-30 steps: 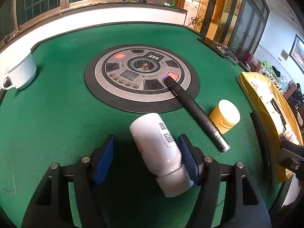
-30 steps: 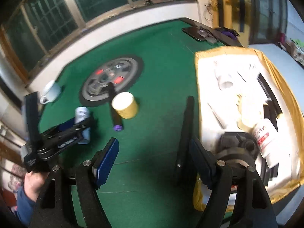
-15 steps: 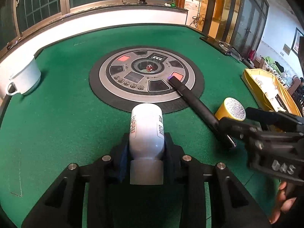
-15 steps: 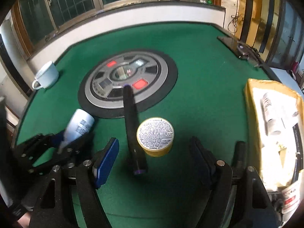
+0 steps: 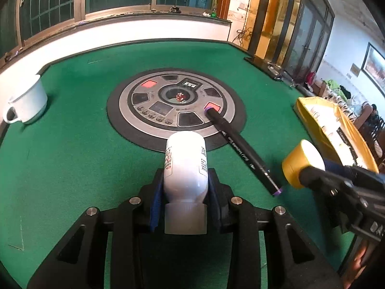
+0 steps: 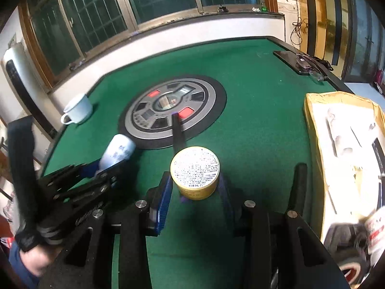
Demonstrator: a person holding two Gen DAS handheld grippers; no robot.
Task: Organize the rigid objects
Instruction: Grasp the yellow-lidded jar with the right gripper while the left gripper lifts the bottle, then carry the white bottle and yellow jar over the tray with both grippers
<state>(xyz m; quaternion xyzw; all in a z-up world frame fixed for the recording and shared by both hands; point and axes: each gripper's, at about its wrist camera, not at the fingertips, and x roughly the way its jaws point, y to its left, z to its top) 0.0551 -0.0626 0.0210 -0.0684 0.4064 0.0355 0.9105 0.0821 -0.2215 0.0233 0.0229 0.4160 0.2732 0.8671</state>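
Observation:
My left gripper (image 5: 185, 192) is shut on a white plastic bottle (image 5: 185, 161), gripped near its capped neck, base pointing away over the green felt. The bottle also shows in the right wrist view (image 6: 118, 153). My right gripper (image 6: 195, 187) is closed around a yellow round tin (image 6: 195, 171) with a printed white lid; the blue pads touch its sides. The tin also shows at the right of the left wrist view (image 5: 302, 163). A long black pen (image 5: 240, 148) lies from the round centre console toward the tin.
A white cup (image 5: 26, 102) stands at the table's far left. A round console (image 5: 176, 107) sits in the table's middle. A yellow-rimmed box (image 6: 346, 149) with several items is at the right. A phone and glasses (image 6: 300, 62) lie at the far right edge.
My left gripper closed on the white bottle and straightened it. My right gripper swung from the box to the yellow tin and closed on it.

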